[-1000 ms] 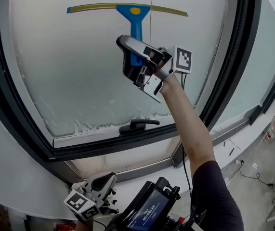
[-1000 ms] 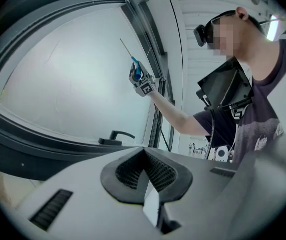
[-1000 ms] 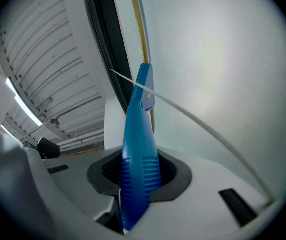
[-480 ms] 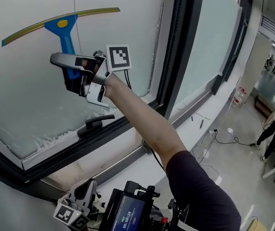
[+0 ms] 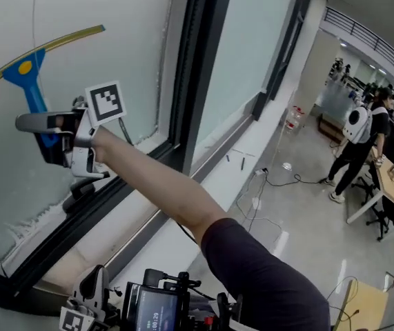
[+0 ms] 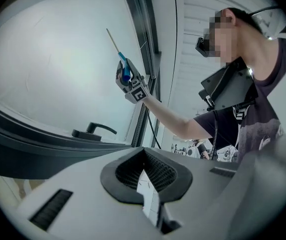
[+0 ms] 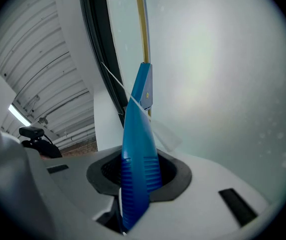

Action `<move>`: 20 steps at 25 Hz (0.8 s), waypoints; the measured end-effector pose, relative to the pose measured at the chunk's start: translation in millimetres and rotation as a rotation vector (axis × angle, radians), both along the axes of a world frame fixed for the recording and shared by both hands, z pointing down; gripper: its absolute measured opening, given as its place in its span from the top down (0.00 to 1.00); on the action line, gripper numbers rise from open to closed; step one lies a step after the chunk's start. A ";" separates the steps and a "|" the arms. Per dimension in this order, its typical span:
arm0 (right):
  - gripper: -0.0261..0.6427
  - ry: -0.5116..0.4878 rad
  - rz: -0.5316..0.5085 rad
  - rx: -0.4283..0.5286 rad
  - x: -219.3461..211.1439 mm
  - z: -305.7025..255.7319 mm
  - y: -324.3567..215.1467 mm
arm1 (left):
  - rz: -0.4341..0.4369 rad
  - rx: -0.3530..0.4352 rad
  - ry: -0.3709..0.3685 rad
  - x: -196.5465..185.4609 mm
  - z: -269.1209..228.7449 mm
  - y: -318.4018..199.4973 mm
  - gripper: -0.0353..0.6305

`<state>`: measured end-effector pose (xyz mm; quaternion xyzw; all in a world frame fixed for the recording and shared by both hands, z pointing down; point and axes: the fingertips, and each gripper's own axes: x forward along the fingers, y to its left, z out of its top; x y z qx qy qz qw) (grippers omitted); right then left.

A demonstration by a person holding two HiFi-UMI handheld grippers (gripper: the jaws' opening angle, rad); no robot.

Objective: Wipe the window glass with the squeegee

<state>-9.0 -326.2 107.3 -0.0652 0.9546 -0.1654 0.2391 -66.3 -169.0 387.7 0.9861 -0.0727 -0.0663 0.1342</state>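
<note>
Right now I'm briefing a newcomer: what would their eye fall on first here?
The blue squeegee with its yellow blade on the frosted window glass, upper left, its handle clamped in the right gripper. Then the outstretched arm across the middle, and people standing far right.

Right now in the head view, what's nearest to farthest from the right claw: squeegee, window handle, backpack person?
1. Squeegee, held in the right claw.
2. Window handle, just below it.
3. Backpack person, far right, across the room.
</note>
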 end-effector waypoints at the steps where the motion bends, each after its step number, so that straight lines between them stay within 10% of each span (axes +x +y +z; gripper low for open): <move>1: 0.82 0.003 0.000 0.004 -1.5 11.2 1.4 | 0.009 -0.003 0.000 2.1 0.0 1.6 0.94; 14: 0.82 0.080 0.139 -0.225 -8.1 80.5 6.8 | 0.141 0.030 0.004 22.3 33.6 6.3 0.94; 20: 0.82 0.002 -0.072 -0.233 -37.8 91.7 18.3 | 0.183 0.039 0.012 32.2 41.8 10.9 0.94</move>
